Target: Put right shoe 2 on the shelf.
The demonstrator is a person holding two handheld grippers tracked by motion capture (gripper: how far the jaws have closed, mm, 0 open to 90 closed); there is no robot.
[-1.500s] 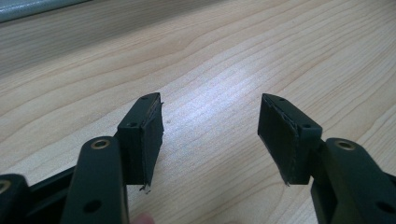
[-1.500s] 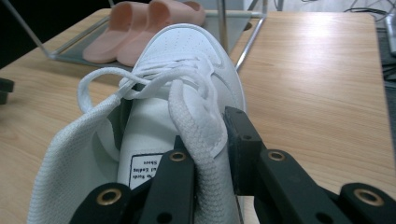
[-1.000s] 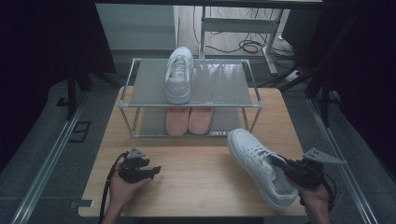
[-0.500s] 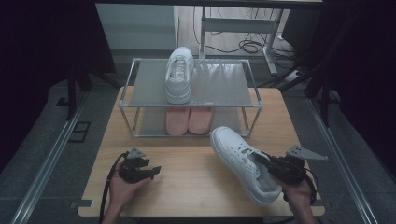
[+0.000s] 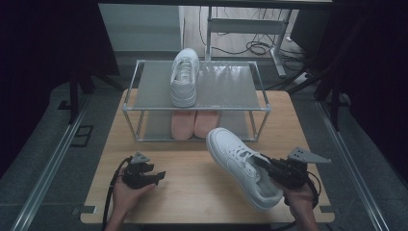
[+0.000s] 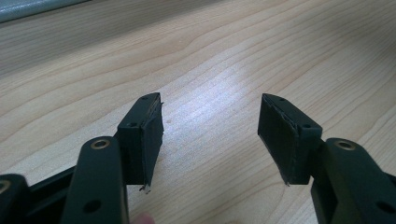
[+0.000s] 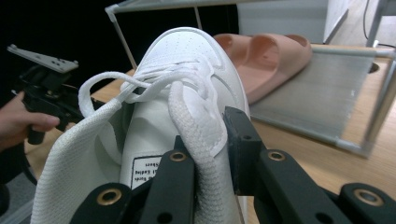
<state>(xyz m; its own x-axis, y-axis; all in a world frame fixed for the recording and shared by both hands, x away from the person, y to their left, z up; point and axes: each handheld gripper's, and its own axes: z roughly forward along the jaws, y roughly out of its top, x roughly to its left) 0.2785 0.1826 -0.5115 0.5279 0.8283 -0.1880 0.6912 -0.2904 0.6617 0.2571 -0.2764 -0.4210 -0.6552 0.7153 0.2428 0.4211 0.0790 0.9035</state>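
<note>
High view, two white lace-up sneakers, one (image 5: 184, 77) atop the metal shoe rack (image 5: 260, 107), one (image 5: 242, 165) pinched by the right hand-held gripper (image 5: 263, 164), two pink slides (image 5: 195, 123) below, left hand-held gripper (image 5: 159, 176) spread, bare wooden worktop (image 5: 192, 166) between.

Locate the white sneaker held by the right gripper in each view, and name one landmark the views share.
High view: white sneaker lies lower right of centre, toe toward the rack, held by the right gripper.
Right gripper view: it sits centre, jaws shut on its tongue.
Left gripper view: not in it.
Shared landmark: the pink slippers on the rack's lower shelf.
</note>
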